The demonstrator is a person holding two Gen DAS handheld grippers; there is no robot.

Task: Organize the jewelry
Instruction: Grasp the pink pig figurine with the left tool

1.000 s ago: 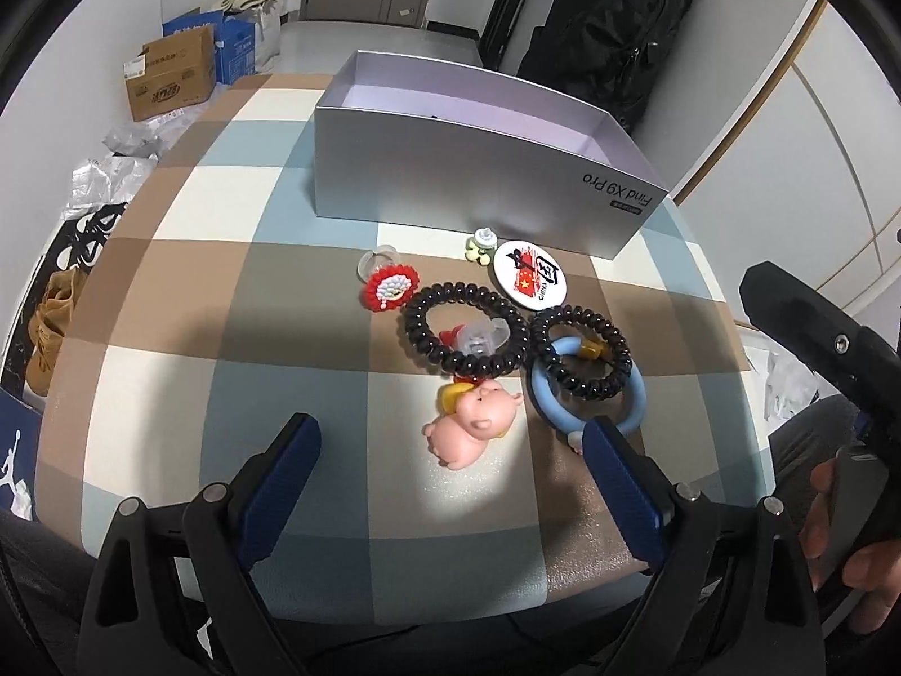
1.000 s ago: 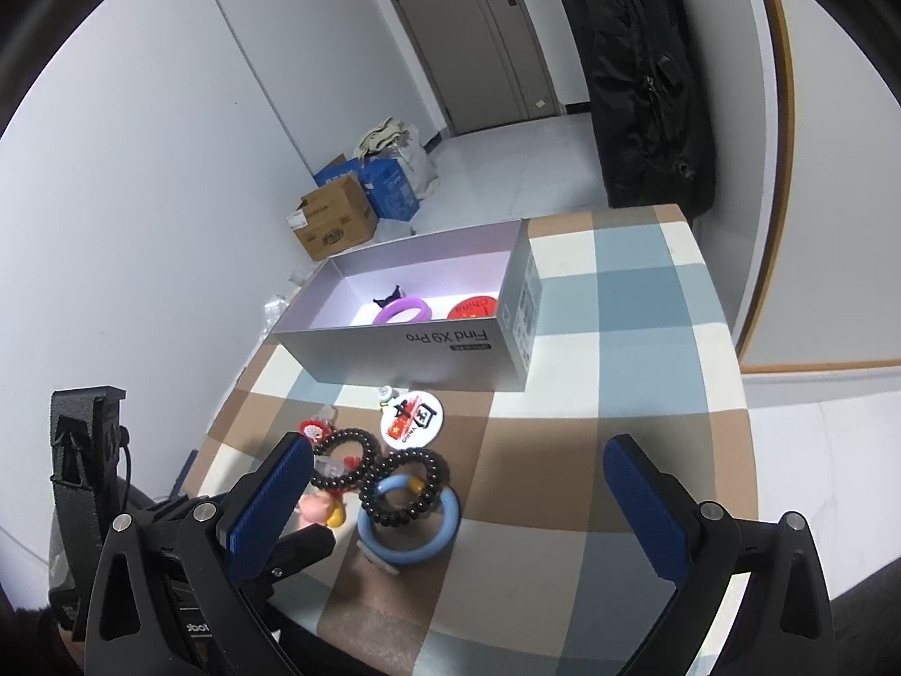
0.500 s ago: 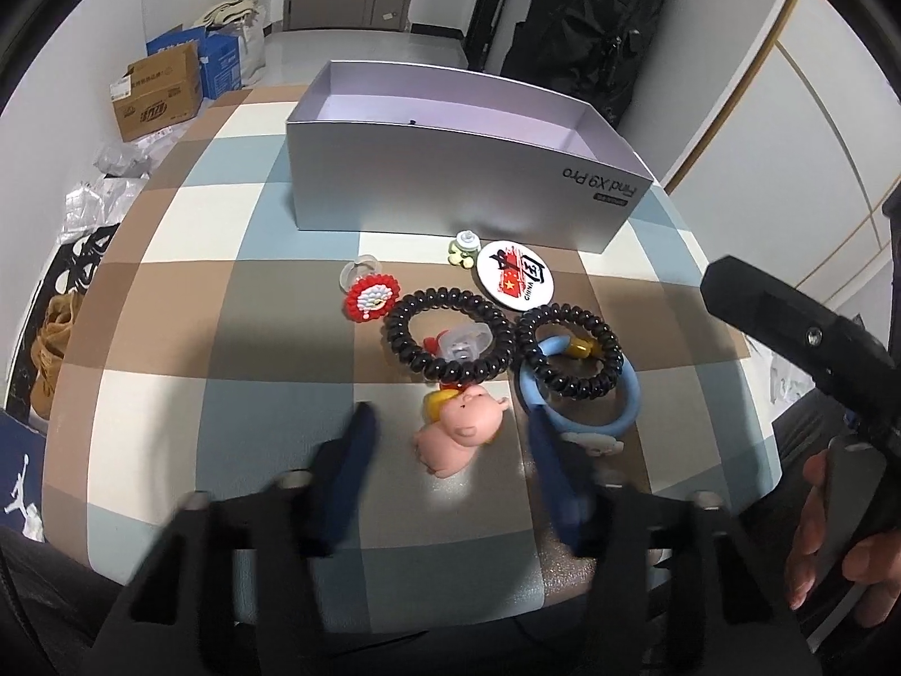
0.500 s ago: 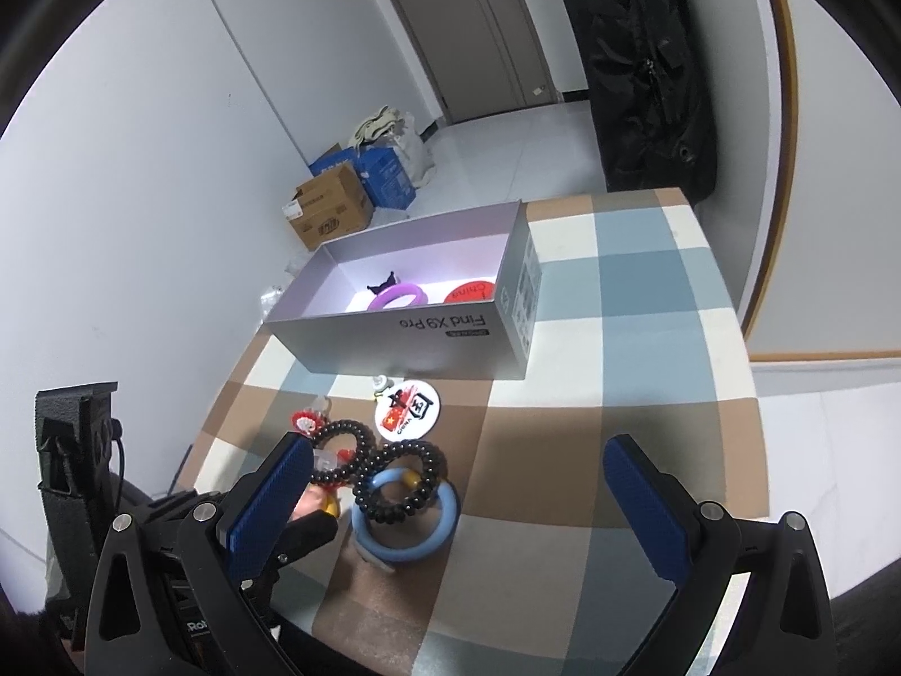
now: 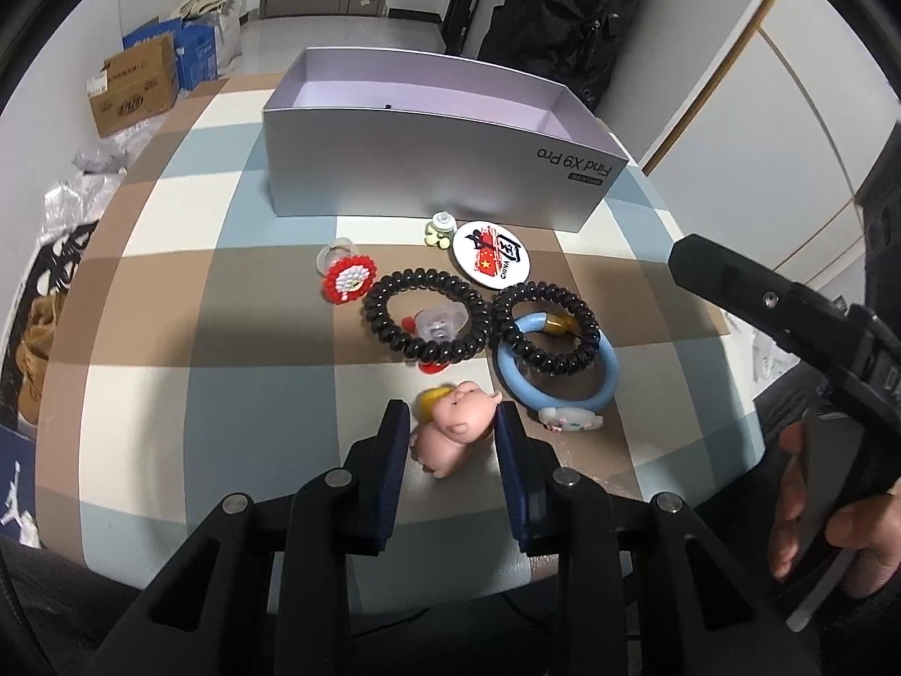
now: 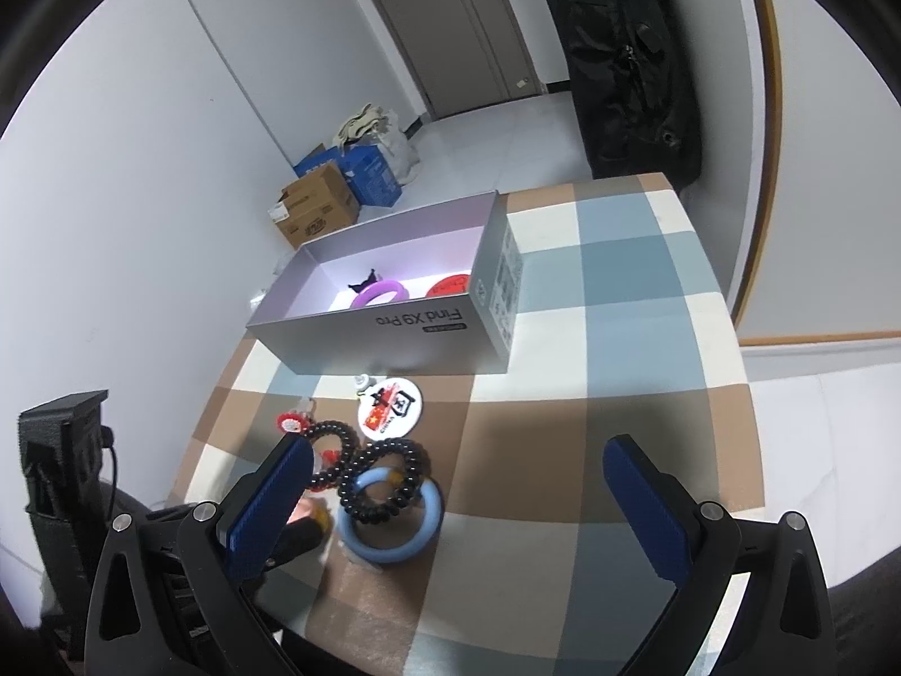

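Note:
A pink pig figure (image 5: 453,436) lies on the checked tablecloth (image 5: 225,383) near its front edge. My left gripper (image 5: 447,422) is closing around it, and both blue pads touch its sides. Just beyond lie two black coil hair ties (image 5: 422,315) (image 5: 546,327), a blue bangle (image 5: 608,388), a round badge (image 5: 490,259), a red flower ring (image 5: 349,281) and a small green charm (image 5: 439,228). The grey open box (image 5: 428,169) stands behind them, and the right wrist view shows a purple ring (image 6: 377,296) and a red disc (image 6: 450,284) inside. My right gripper (image 6: 456,450) hangs open and empty above the cloth.
Cardboard boxes (image 5: 135,84) and bags sit on the floor at the far left. A black backpack (image 5: 563,11) leans by the door. Shoes (image 5: 34,349) lie below the table's left edge. A person's hand (image 5: 811,507) holds the right gripper's handle at the right.
The left gripper's jaws have come together from wide open until they flank and touch the pink pig. The right gripper has stayed open and barely moved.

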